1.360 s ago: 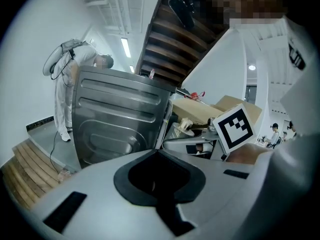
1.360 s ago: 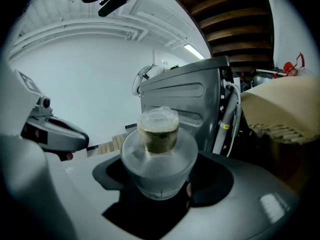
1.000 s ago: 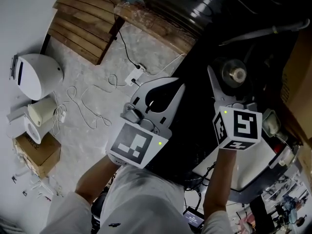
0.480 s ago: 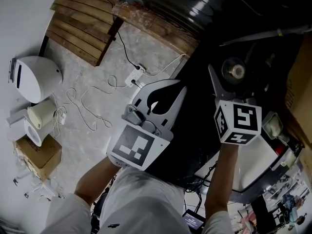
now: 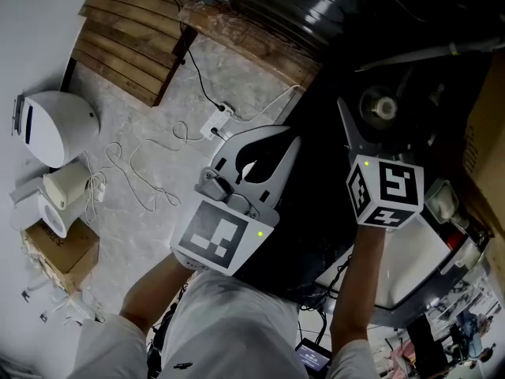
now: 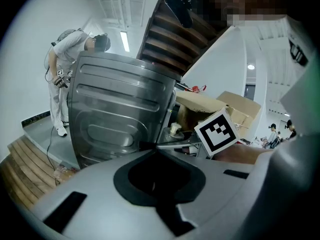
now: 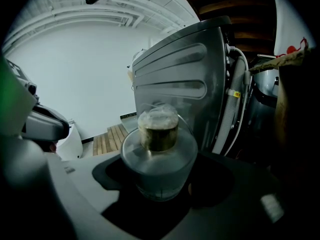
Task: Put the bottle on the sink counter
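**Left gripper.** The left gripper (image 5: 290, 136) is at the centre of the head view, over the edge of a dark table (image 5: 316, 212). Its jaws are pressed together at the tips. The hollow behind the tips is empty.

**Right gripper.** The right gripper (image 5: 375, 126) is to the right of the left one, over the same dark surface. Its jaws are spread wide and pinch the bottle (image 7: 159, 156) at its lower body.

**Bottle.** The bottle is clear glass with a gold cap (image 7: 159, 130). It stands upright between the right jaws. In the head view it is just beyond the marker cube (image 5: 384, 198). No view shows whether its base touches the table.

**Surroundings.**
- A ribbed steel housing (image 7: 187, 79) stands beyond the bottle.
- A slatted wooden platform (image 5: 126, 46) lies on the floor at far left.
- A white cable (image 5: 150, 176) and a power strip (image 5: 215, 122) lie on the pale floor.
- A white rounded unit (image 5: 55, 125) and a cardboard box (image 5: 63, 247) are at the left edge.
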A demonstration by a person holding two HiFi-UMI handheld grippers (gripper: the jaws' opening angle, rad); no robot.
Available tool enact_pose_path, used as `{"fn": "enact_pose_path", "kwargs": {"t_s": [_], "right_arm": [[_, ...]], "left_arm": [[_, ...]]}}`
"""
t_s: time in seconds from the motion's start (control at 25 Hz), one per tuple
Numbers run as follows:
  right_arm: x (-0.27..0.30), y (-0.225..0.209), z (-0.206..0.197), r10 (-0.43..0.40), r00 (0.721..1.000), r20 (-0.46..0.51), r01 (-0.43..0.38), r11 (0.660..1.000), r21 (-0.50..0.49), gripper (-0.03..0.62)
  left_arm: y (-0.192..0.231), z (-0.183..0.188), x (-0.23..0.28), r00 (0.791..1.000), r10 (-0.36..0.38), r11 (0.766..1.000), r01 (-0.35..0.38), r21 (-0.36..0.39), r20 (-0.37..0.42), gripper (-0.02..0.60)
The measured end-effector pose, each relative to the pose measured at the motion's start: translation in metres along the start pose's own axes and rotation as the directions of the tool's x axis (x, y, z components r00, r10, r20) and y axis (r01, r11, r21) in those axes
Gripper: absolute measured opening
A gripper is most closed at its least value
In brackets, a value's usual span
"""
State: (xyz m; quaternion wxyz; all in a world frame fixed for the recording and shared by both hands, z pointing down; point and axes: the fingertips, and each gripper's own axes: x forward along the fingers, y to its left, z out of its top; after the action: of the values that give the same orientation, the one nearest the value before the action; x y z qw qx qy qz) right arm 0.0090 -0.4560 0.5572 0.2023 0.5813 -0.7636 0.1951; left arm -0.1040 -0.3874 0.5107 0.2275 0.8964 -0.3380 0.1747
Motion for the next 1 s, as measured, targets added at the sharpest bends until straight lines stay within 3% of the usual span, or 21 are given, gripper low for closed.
{"fn": "enact_pose_path", "kwargs": {"t_s": [0.24,1.0], "right_arm": [[-0.003,-0.002,0.0,-0.02,1.0,0.006,0.019,1.0,0.016,0.361],[-0.048,0.01,0.026,0.022,0.996,0.085,-0.027,0.998,0.056,0.399]], "left_arm": [[0.002,0.013,-0.004,1.0,0.023,1.0,-0.023,-0.016,-0.001,0.008],[-0.015,0.017,-0.042,0.997,0.073,0.997,-0.073,-0.017,0.02,0.008]]}}
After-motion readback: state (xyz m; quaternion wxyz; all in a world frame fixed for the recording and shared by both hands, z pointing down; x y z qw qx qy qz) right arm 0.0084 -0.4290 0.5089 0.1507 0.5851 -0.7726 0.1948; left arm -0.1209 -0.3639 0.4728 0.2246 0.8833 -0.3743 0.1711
